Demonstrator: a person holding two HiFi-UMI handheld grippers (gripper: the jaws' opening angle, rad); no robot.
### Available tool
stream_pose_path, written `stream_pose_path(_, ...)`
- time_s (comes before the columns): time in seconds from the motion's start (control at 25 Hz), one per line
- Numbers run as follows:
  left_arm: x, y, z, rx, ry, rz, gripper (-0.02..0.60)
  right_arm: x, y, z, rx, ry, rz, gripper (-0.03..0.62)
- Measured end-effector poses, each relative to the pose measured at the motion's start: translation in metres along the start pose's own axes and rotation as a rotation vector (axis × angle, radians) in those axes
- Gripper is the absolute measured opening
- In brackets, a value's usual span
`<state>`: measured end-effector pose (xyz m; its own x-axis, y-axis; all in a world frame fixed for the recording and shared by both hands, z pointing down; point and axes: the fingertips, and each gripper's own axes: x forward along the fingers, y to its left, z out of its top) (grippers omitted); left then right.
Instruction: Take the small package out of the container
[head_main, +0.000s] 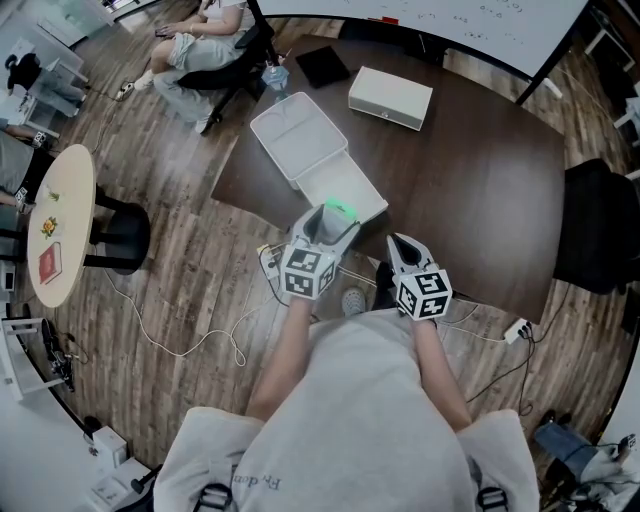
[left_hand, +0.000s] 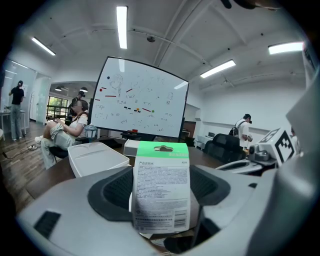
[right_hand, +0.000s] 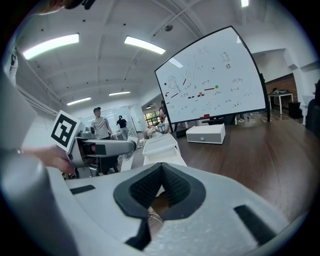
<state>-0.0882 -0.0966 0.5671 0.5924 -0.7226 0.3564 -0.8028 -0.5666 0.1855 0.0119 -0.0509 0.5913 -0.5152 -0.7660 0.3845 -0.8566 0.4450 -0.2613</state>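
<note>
My left gripper (head_main: 333, 224) is shut on the small package (head_main: 341, 210), a white card pack with a green header. In the left gripper view the package (left_hand: 161, 187) stands upright between the pads, its printed back facing the camera. It hangs just above the near end of the open white container (head_main: 352, 190), whose lid (head_main: 297, 135) lies flipped open farther back. My right gripper (head_main: 403, 248) hovers at the table's near edge, right of the container, shut with nothing in it. The right gripper view shows its pads (right_hand: 172, 187) closed together and the left gripper (right_hand: 97, 149) beside them.
On the dark wooden table (head_main: 470, 180) lie a flat white box (head_main: 390, 97) and a black pad (head_main: 322, 66) at the far side. A person sits (head_main: 200, 45) beyond the table. A round side table (head_main: 60, 225) stands left, a black chair (head_main: 600, 225) right, cables (head_main: 190, 345) on the floor.
</note>
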Motion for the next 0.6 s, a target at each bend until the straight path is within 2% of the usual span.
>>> stream_pose_path(0.6, 0.01, 0.011, 0.0, -0.02, 0.009, 0.011, 0.341, 0.011, -0.003, 0.004, -0.017, 0.016, 0.019, -0.003)
